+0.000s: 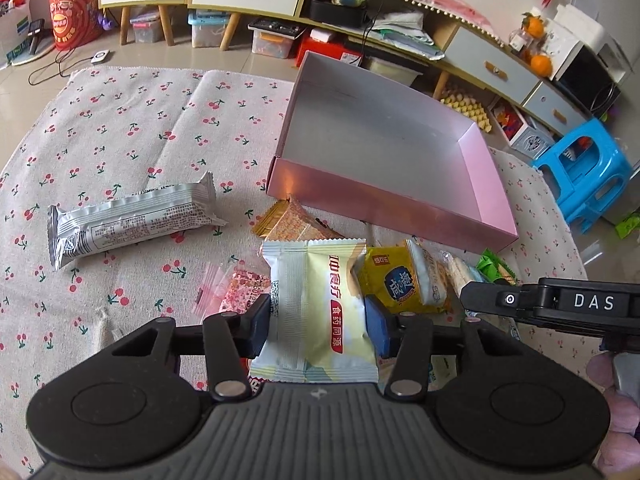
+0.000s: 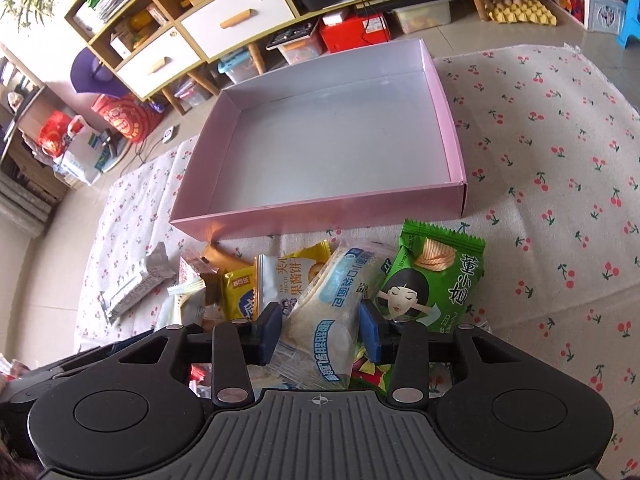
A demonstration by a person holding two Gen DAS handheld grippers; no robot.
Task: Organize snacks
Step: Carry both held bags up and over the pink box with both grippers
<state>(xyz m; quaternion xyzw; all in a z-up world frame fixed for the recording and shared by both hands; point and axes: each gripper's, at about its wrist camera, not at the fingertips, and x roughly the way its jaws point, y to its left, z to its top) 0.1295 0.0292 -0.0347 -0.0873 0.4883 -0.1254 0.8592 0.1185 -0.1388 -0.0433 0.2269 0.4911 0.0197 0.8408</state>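
Left wrist view shows the left gripper (image 1: 318,330) clamped on a pale yellow-and-white square snack packet with red Chinese lettering (image 1: 320,312), its two blue-padded fingers pressing the packet's sides. Just beyond it lies a heap of snacks on the cherry-print cloth surface (image 1: 120,128): a yellow packet with a blue badge (image 1: 390,284), an orange-brown checked wrapper (image 1: 296,224), and a clear pink-speckled sachet (image 1: 236,286). A long silver foil bar wrapper (image 1: 128,222) lies apart to the left. The shallow pink cardboard box with a grey-white inside (image 1: 400,204) sits behind the heap, nothing inside it. The black body of the right gripper marked DAS (image 1: 560,304) juts in from the right edge.

Right wrist view shows the right gripper (image 2: 320,330) closed on a clear-and-white bread packet with blue lettering (image 2: 328,312), which tilts up between the fingers. Touching its right side is a green crisp packet bearing a cartoon face (image 2: 432,280); to its left is a white-and-yellow biscuit packet (image 2: 288,276). The pink box (image 2: 320,216) lies just past the heap.
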